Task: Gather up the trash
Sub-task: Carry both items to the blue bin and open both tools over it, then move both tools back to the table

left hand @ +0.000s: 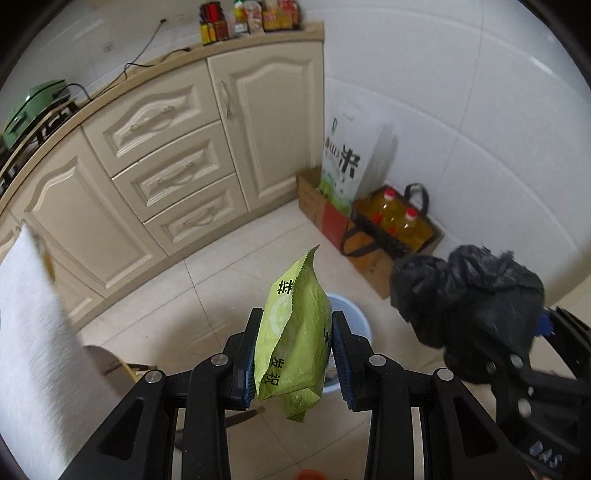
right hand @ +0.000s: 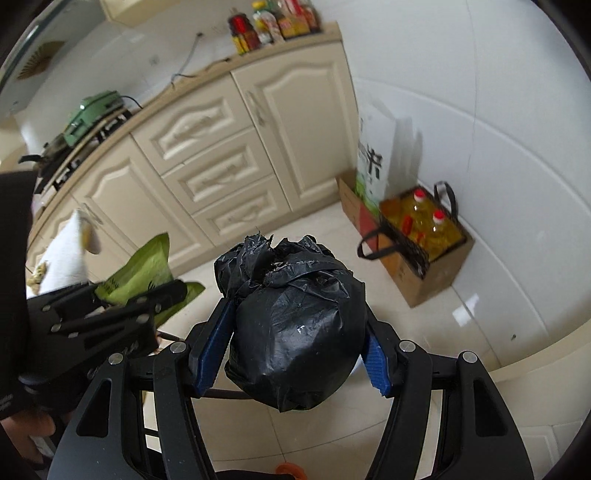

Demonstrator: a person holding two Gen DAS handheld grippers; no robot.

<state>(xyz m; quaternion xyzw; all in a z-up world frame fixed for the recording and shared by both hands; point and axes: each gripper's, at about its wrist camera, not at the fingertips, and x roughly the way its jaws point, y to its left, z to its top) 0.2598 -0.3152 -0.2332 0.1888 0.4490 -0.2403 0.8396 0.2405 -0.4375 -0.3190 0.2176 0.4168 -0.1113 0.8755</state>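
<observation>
Carrying step: left gripper [left hand: 295,354] clamped on green packet [left hand: 291,339], right gripper [right hand: 295,354] clamped on black bag [right hand: 295,328], above what was possibly a bin [left hand: 351,314]; release called for next.

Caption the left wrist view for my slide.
Left tool grips green snack bag above blue bin.

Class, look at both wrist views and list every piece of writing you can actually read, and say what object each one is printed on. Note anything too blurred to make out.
"米": large black character on the white rice bag standing in the cardboard box.
Smaller characters beside it on that bag: too small to read.
Black characters on the green snack packet in the left hand-held gripper: partly hidden, not readable for sure.
Labels on the countertop jars: blurred.
Pale marking on the right hand-held gripper: unclear.
</observation>
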